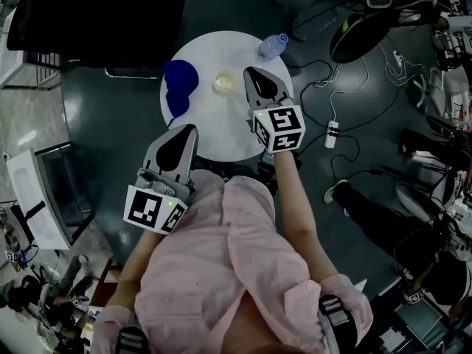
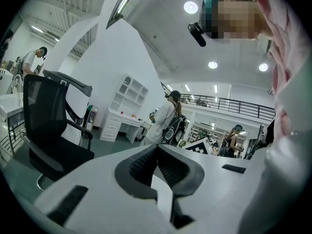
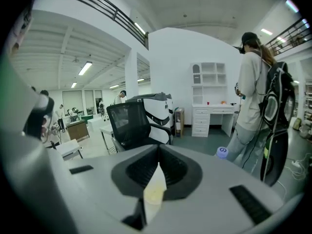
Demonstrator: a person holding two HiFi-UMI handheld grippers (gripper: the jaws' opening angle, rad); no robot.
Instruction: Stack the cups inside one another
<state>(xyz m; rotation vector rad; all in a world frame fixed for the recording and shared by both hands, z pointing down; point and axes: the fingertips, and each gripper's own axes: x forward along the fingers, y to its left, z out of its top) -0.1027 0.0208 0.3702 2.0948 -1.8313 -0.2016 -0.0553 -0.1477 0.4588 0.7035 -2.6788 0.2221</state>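
Note:
On the round white table a small clear, yellowish cup stands upright near the middle. Dark blue cups lie at the table's left edge; how many, I cannot tell. My right gripper hovers just right of the clear cup with its jaws shut and nothing visibly held. In the right gripper view the right gripper has its tips together, and the yellowish cup shows through the slit below them. My left gripper sits over the table's near edge, and in its own view the left gripper is shut and empty.
A clear bottle stands at the table's far right edge, its cap visible in the right gripper view. A black office chair is beyond the table at left. Cables and a power strip lie on the floor to the right.

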